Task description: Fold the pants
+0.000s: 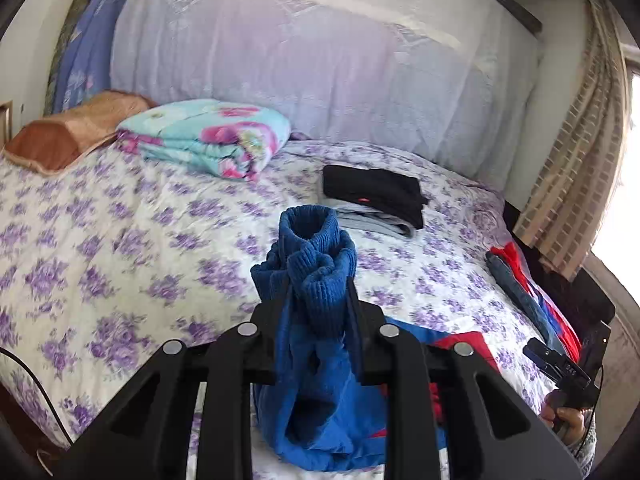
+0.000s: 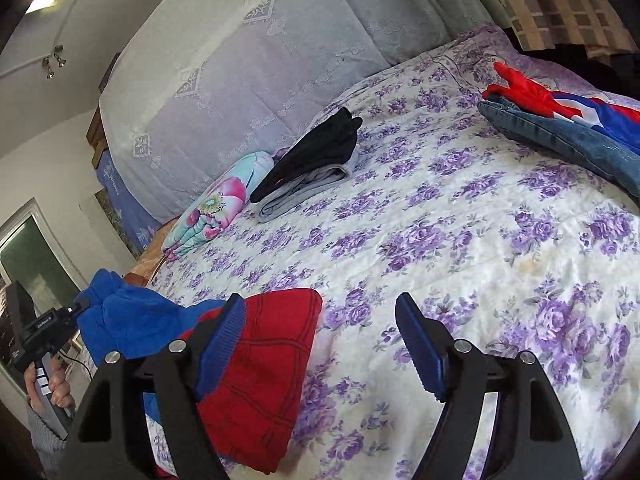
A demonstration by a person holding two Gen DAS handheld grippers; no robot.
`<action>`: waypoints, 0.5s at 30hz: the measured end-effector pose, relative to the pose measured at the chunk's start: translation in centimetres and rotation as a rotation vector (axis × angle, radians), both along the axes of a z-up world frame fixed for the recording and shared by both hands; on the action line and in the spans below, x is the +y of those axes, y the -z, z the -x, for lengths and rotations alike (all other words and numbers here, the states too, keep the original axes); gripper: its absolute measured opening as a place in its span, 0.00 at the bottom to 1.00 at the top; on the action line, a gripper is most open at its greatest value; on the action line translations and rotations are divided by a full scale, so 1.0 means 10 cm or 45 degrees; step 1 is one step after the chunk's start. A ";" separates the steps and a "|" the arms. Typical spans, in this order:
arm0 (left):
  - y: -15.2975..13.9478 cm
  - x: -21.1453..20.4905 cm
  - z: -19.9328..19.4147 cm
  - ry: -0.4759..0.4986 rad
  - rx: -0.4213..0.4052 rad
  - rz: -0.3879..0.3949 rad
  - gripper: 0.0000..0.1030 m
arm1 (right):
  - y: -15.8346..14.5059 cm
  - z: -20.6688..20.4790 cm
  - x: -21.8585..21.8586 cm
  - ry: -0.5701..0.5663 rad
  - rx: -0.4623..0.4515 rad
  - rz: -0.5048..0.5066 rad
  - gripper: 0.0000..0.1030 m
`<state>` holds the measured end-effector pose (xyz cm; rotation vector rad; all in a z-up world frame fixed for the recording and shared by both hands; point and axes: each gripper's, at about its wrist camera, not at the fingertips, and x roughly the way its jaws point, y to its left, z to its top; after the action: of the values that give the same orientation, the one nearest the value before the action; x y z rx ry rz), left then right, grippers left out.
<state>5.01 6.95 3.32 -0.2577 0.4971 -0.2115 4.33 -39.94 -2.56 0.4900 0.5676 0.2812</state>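
Observation:
Blue and red pants hang from my left gripper, which is shut on their bunched blue ribbed cuffs above the bed. In the right wrist view the pants' red part lies on the floral bedspread, and the blue part rises to the left gripper at the left edge. My right gripper is open; its left finger lies over the red fabric, its right finger over the bedspread. The right gripper also shows in the left wrist view.
A folded stack of black and grey garments lies mid-bed. A folded floral quilt and a brown pillow sit by the covered headboard. Jeans and red-blue clothes lie at the bed's right edge.

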 end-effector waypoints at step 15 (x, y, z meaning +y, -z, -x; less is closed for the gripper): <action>0.75 -2.60 0.00 0.679 0.092 -0.405 0.22 | -0.08 0.16 -0.42 0.103 -0.060 -0.097 0.75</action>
<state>5.03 -19.08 -4.16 0.1854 0.6564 -0.6371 2.71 -44.16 -1.76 0.5776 0.4910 0.2374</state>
